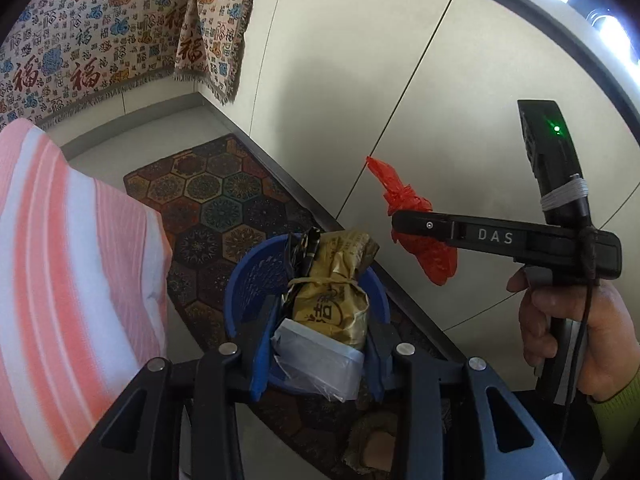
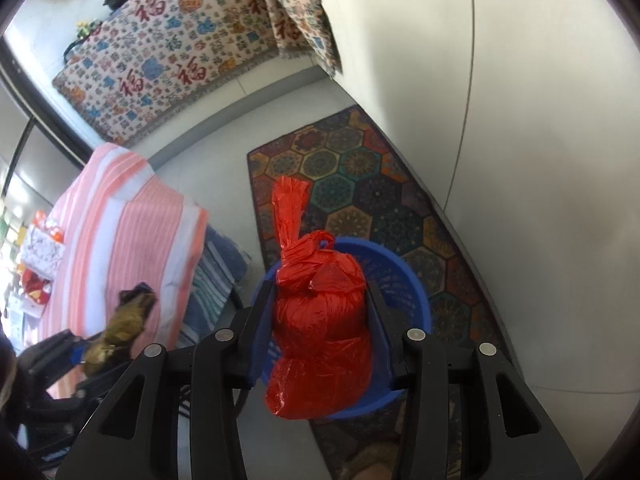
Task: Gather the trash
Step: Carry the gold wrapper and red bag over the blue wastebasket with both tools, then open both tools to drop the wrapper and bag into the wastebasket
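Note:
In the left wrist view my left gripper (image 1: 320, 344) is shut on a tied gold paper bag (image 1: 332, 296) with a clear plastic bag (image 1: 316, 360) bunched at its base. It hangs over a blue plastic basket (image 1: 248, 276) standing on a rug. The right gripper (image 1: 404, 228), held by a hand (image 1: 560, 328), carries a red bag (image 1: 432, 256) off to the right. In the right wrist view my right gripper (image 2: 320, 304) is shut on that knotted red plastic bag (image 2: 320, 332), just above the blue basket (image 2: 400, 280). The left gripper (image 2: 80, 352) with the gold bag (image 2: 124, 320) shows at lower left.
The basket stands on a hexagon-patterned rug (image 2: 360, 184) along a pale grey wall (image 2: 520, 120). A pink-and-white striped cover (image 2: 128, 232) lies close on the left, with a blue striped mat (image 2: 216, 280) beside it. A throw printed with red characters (image 2: 160, 60) drapes furniture behind.

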{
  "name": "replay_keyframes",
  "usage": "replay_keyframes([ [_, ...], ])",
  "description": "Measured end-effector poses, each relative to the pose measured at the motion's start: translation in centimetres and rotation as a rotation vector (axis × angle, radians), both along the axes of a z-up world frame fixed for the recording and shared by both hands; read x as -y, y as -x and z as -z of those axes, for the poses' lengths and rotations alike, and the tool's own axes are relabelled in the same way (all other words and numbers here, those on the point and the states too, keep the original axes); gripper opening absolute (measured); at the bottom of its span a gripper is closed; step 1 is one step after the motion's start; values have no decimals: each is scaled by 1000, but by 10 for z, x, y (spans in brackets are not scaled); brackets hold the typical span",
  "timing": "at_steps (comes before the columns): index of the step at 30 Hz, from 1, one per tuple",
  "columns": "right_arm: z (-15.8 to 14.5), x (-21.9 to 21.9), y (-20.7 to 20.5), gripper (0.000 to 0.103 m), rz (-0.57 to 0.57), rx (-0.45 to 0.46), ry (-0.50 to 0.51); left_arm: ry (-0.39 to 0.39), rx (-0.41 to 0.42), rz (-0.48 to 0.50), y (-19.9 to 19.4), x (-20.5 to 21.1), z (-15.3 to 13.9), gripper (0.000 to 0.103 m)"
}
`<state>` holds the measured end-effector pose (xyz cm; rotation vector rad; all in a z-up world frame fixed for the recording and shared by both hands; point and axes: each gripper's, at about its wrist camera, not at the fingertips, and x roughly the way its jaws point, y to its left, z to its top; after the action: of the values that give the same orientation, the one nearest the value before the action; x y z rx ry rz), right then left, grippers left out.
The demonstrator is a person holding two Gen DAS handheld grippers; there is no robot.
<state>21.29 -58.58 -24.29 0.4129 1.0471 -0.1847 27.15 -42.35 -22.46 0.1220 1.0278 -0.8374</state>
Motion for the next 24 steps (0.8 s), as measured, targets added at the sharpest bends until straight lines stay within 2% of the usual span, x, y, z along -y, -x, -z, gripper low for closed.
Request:
replay_keyframes([
  [3, 11, 14, 1, 45, 20, -12, -44, -17, -20, 2, -7, 16, 21, 38],
  [9, 21, 26, -3, 48, 34, -23, -44, -40, -46, 4, -17, 35, 50, 39],
  [10, 22, 27, -3, 48, 42, -19, -51, -36, -53, 9, -16, 37, 53, 42],
  [11, 24, 30, -2, 56, 44, -17, -67, -29, -64, 17, -17, 39, 57, 47],
  [12, 25, 31, -1, 61, 47, -15, -78, -32, -75, 23, -19, 42, 61, 58],
  [13, 25, 32, 0, 61, 53, -13, -73, -42, -76, 21, -21, 45, 64, 62],
  [15, 21, 33, 1, 61, 59, -2, -62, -68, -74, 7, -24, 47, 69, 62],
  [19, 4, 31, 5, 65, 73, 54, -14, -39, -69, -22, -22, 37, 56, 62],
  [24, -28, 14, 14, 75, 70, 154, 86, -19, 32, -25, 1, 6, 14, 62],
])
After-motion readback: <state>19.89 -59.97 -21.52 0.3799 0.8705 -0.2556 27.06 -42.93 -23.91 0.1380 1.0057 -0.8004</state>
